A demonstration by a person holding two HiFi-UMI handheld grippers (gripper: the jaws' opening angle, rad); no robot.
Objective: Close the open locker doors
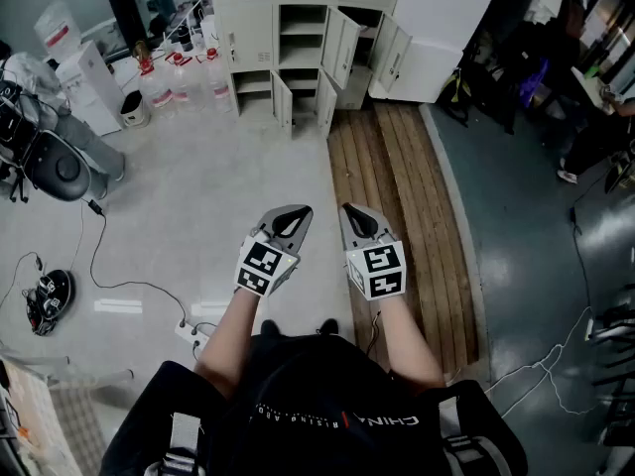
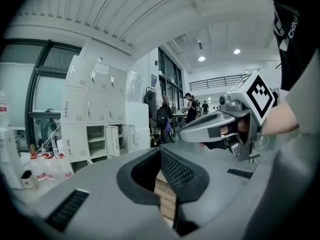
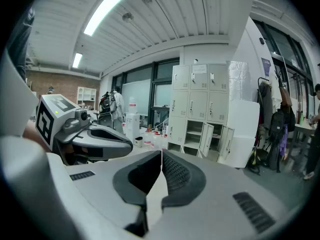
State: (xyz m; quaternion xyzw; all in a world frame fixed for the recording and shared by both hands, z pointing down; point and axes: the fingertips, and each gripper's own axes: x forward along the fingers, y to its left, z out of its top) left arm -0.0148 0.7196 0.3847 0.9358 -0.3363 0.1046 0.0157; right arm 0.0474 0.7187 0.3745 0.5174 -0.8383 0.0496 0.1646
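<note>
A bank of cream lockers (image 1: pixel 298 28) stands far ahead across the floor. Several doors hang open: two low ones (image 1: pixel 283 102) (image 1: pixel 327 99) and two taller ones (image 1: pixel 343 46) (image 1: pixel 393 56). The left gripper view shows the lockers (image 2: pixel 95 114) at the left with an open door (image 2: pixel 113 140). The right gripper view has them (image 3: pixel 200 109) ahead with open doors (image 3: pixel 206 140). My left gripper (image 1: pixel 297 211) and right gripper (image 1: pixel 351 210) are held side by side close to my body, both shut and empty, well short of the lockers.
A strip of wooden planks (image 1: pixel 397 206) runs from the lockers toward me. A big white cabinet (image 1: pixel 437 28) stands right of the lockers. Water bottles (image 1: pixel 184 72), a white dispenser (image 1: pixel 89 87), a black chair (image 1: pixel 55 167) and a cable with power strip (image 1: pixel 189 330) lie at the left.
</note>
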